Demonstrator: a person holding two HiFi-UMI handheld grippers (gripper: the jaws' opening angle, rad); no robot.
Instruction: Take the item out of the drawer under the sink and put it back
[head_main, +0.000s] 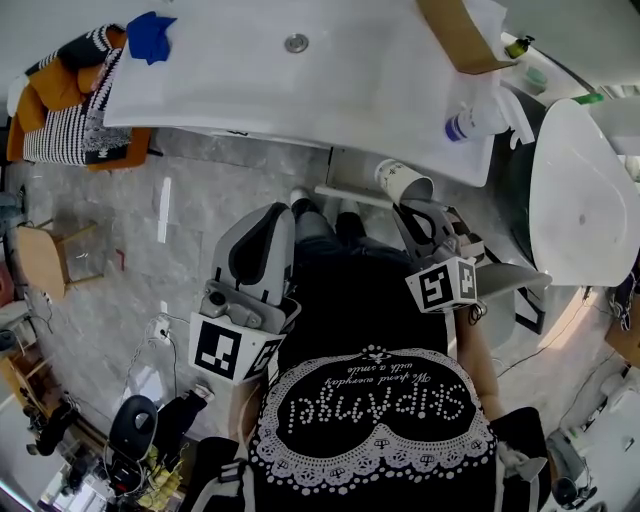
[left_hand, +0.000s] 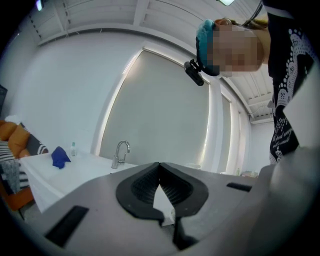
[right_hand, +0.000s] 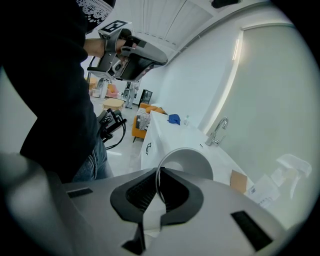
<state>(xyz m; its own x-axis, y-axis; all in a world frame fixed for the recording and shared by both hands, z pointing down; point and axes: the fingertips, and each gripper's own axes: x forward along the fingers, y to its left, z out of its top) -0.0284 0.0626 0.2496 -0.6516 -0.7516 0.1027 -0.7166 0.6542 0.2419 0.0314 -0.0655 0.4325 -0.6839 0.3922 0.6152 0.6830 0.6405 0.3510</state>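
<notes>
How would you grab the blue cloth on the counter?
Pinch the bunched-up peak of the blue cloth, coming down from above. It lies crumpled in a heap on the white counter, so folds stick up for the jaws.

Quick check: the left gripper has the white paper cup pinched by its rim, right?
Not the left. The right gripper has the white paper cup pinched by its rim, and the right gripper view shows the rim between its jaws. The left gripper is shut with nothing in it.

White paper cup (head_main: 405, 183), tilted, rim pinched in right tool (right_hand: 159, 175), just off counter front.
</notes>
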